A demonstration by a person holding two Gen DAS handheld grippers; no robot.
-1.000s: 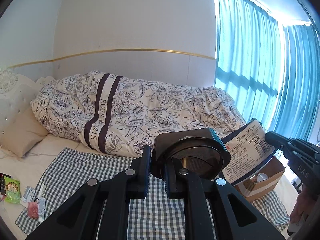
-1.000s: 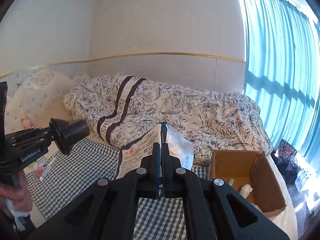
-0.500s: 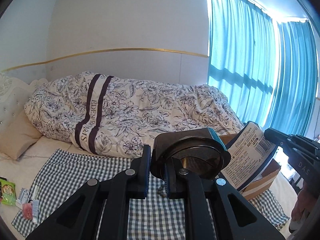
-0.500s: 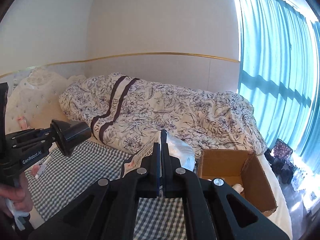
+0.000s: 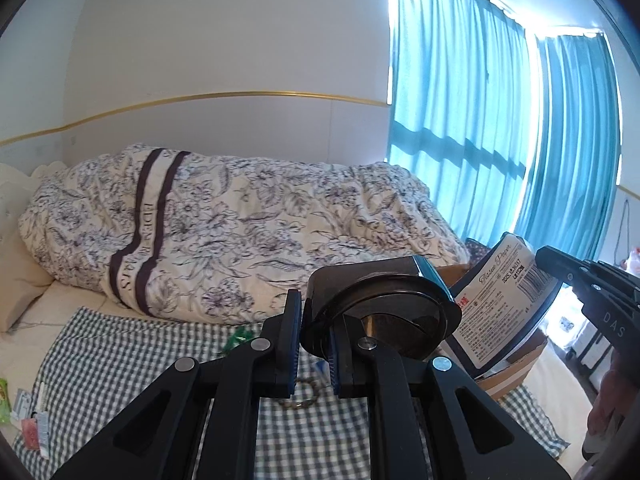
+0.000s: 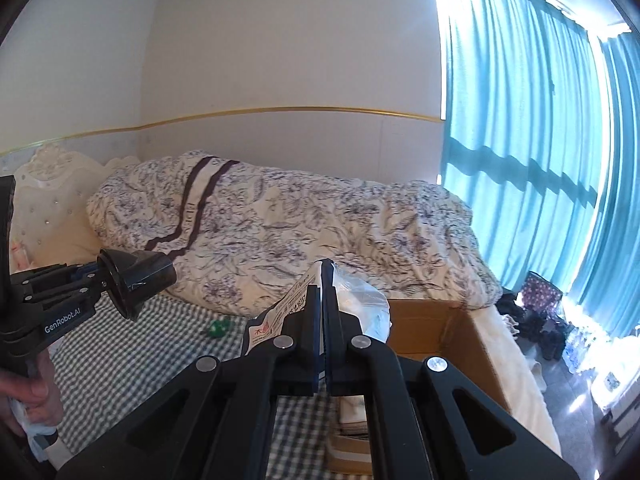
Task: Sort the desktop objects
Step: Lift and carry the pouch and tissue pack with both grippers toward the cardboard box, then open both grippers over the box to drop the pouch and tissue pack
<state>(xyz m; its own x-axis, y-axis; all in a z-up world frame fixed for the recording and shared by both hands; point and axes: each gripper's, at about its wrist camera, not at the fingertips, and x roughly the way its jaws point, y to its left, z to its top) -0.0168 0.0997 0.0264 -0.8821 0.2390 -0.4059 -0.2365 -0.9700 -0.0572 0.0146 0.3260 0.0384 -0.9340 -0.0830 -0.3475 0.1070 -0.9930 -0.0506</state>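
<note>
- Black and shiny, a round lamp-like head [image 5: 380, 312] sits clamped by its rim between the blue-padded fingers of the left gripper [image 5: 314, 344], lifted above the checked cloth [image 5: 132, 344]; what the object is exactly I cannot tell.
- From the right wrist view the same black head [image 6: 138, 280] shows at the tip of the left gripper, held out over the cloth, with a hand [image 6: 28, 396] on the grip below.
- The right gripper [image 6: 322, 320] is squeezed nearly closed on the edge of a tissue pack [image 6: 280, 316], a printed plastic wrapper with a clear crinkled end.
- In the left wrist view the tissue pack [image 5: 500, 304] hangs tilted in front of and above the cardboard box [image 5: 516, 368], gripped at its upper right corner.
- The cardboard box [image 6: 440, 332] stands open on the bed, just right of the cloth, with pale items inside that are too hidden to name.
- On the cloth lie a small green item [image 6: 219, 327] and a bead bracelet [image 5: 302, 400], both below the raised grippers.
- Small packets [image 5: 24, 420] lie at the cloth's left edge.
- A flowered quilt [image 5: 240, 236] is bunched along the wall behind, and blue curtains [image 5: 480, 120] cover the window on the right.
</note>
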